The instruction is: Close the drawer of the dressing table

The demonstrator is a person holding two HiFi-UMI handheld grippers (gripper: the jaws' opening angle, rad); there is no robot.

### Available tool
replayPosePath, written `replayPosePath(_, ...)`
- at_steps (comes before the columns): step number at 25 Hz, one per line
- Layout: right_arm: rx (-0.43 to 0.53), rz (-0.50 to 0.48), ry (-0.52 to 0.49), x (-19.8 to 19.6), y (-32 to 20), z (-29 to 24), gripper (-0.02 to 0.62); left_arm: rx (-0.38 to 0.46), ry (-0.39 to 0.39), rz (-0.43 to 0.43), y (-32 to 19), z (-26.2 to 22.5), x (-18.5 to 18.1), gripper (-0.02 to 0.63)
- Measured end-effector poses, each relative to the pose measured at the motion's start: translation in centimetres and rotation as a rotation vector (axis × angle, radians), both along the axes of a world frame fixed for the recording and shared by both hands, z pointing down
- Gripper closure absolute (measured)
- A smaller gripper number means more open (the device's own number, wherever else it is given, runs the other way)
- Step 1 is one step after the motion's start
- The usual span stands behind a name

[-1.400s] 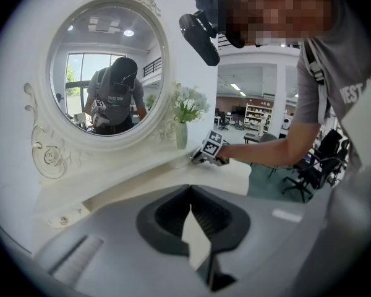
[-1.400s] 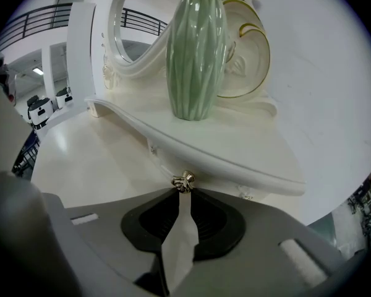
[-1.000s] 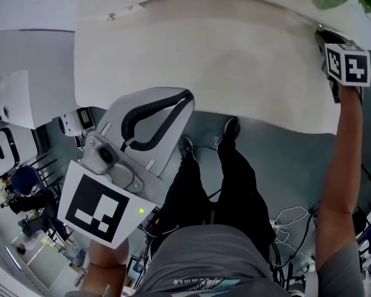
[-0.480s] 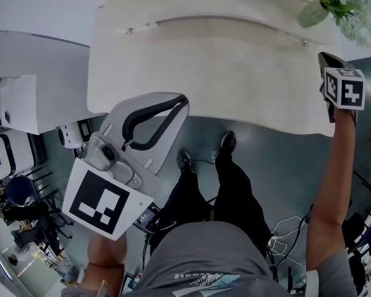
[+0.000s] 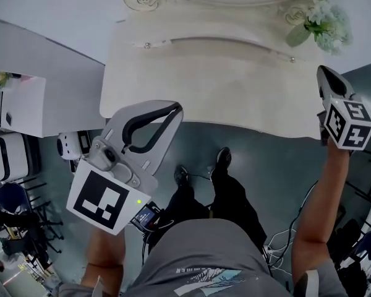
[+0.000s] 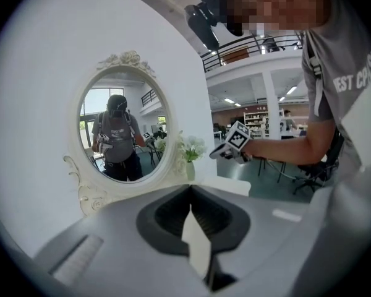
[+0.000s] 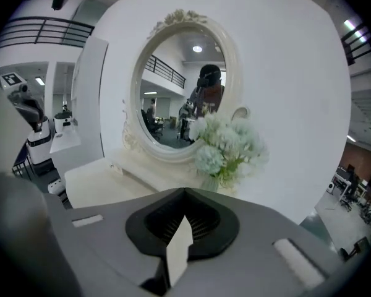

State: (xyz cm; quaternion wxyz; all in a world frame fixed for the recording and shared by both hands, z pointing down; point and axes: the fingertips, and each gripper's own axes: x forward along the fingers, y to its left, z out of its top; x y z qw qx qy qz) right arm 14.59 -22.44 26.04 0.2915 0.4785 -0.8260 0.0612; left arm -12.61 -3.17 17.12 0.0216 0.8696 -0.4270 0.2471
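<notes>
The left gripper point(image 5: 175, 110) and right gripper point(image 5: 323, 76) are both closed and empty. The drawer is hidden under the near edge of the table point(image 5: 216, 85), so we may push blind, slip off, or brush the flowers point(image 5: 319, 22).

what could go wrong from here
The right tongs, shut and empty, hang just off the right end of the table, close to the flowers; a careless swing inward might knock them over. Cables lie on the floor near the person's shoes; a step could snag them.
</notes>
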Motion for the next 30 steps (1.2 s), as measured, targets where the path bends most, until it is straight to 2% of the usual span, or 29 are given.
replayPosePath(8,0.155,-0.072,-0.119,-5.4,7.9,-11.0,0.595,0.082,0.017,-0.015,3.9,-4.6,-2.4,0.604)
replayPosePath(13,0.226,-0.147,-0.141,-9.2,12.9,-16.2,0.595,0.134,0.033,-0.022,5.8,-7.0,-3.8,0.604)
replayPosePath(22,0.308,-0.282,-0.163,-15.8,22.0,-22.2,0.595,0.204,0.051,-0.033,9.6,-10.2,-5.9,0.604)
replayPosePath(30,0.345,-0.356,-0.17,-19.8,27.5,-24.6,0.595,0.262,0.061,-0.042,12.7,-11.9,-8.2,0.604)
